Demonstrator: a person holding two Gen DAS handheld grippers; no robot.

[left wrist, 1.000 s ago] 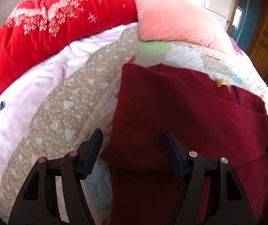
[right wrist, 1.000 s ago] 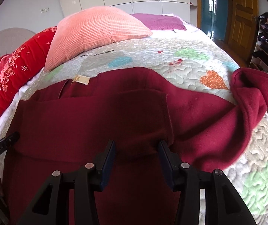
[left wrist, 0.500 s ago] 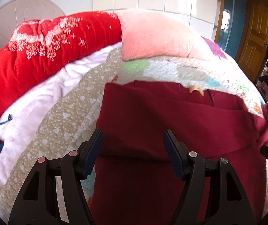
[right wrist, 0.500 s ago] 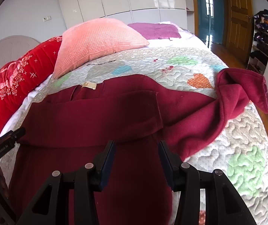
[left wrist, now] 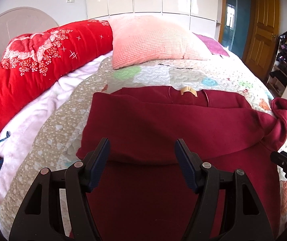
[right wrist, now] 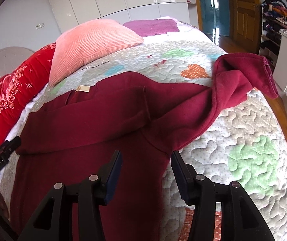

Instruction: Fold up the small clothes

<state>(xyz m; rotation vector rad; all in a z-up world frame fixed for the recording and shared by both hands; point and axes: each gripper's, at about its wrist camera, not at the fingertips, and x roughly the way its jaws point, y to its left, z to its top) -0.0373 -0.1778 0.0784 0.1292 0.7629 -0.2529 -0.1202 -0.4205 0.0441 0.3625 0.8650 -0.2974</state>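
A dark red sweater (left wrist: 163, 124) lies flat on the quilted bedspread (right wrist: 244, 140), its tan neck label (left wrist: 188, 91) at the far edge. One sleeve (right wrist: 95, 118) is folded across the chest. The other sleeve (right wrist: 234, 84) trails off to the right, bunched and partly lifted. My left gripper (left wrist: 141, 142) hovers open over the folded sleeve's lower edge, holding nothing. My right gripper (right wrist: 146, 153) hangs over the sweater's right side seam; its jaws are opening, with no cloth pinched between them. Each gripper's tip shows at the other view's edge.
A pink pillow (left wrist: 153, 40) and a red floral duvet (left wrist: 33, 64) lie at the head of the bed, with a white blanket (left wrist: 33, 110) on the left. A purple cloth (right wrist: 151, 27) lies beyond. Cluttered shelves (right wrist: 280, 20) and wooden doors stand to the right.
Both grippers have drawn back and risen from the sweater, so more of the bed and room shows. The folded sleeve stays lying across the chest.
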